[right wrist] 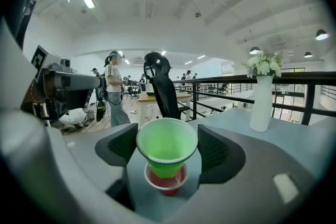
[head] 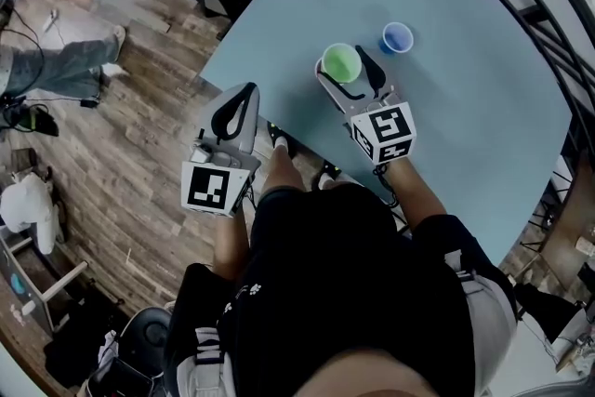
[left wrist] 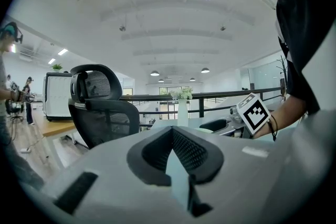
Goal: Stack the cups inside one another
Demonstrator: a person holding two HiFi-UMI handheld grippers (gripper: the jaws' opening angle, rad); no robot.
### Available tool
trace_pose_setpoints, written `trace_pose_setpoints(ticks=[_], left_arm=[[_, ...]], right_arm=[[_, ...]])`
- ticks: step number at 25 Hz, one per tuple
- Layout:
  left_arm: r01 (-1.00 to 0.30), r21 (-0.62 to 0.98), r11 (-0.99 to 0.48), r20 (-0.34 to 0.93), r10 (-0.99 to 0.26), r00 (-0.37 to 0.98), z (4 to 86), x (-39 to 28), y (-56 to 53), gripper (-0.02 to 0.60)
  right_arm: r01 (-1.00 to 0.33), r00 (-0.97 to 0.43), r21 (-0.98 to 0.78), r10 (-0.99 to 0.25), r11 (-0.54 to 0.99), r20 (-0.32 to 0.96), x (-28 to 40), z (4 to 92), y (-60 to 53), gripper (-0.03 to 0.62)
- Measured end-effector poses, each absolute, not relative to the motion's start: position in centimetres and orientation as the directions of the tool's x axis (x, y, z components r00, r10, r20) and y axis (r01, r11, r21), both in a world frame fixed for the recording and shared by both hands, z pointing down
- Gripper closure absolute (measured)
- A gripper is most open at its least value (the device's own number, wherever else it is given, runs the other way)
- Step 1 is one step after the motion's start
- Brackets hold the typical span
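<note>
While straddling the green cup (right wrist: 167, 145), seated in a red cup (right wrist: 167, 184) on the desk (head: 465, 116), had the right claw (head: 343, 67) parted, neither pad touching. Needed, probably, to centre first, clamp gently so the thin walls would not buckle, then lift upright toward the blue cup (head: 397, 38) nearby. Had the left claw (head: 246, 94) pinched together, empty, off the desk's edge.

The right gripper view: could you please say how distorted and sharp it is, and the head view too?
Right gripper view: fisheye with dark corners, green cup sharp, near foreground blurred. Head view: wide-angle, table evenly lit, no glare.
</note>
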State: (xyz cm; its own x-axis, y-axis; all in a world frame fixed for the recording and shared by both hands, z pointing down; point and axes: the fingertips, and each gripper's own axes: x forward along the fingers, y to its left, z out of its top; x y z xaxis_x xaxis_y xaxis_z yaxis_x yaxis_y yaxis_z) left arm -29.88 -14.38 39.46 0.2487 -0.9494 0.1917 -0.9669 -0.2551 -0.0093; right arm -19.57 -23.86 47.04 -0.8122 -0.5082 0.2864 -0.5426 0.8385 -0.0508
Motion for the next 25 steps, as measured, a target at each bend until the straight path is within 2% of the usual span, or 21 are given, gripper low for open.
trace_pose_setpoints(ticks=[25], left_arm=[[-0.971, 0.004, -0.24, 0.212, -0.948, 0.236, 40.3, -30.7, -14.2, 0.592]], right_arm=[[-0.52, -0.779, -0.029, -0.46, 0.854, 0.427, -19.9, 53.2, -23.5, 0.223]])
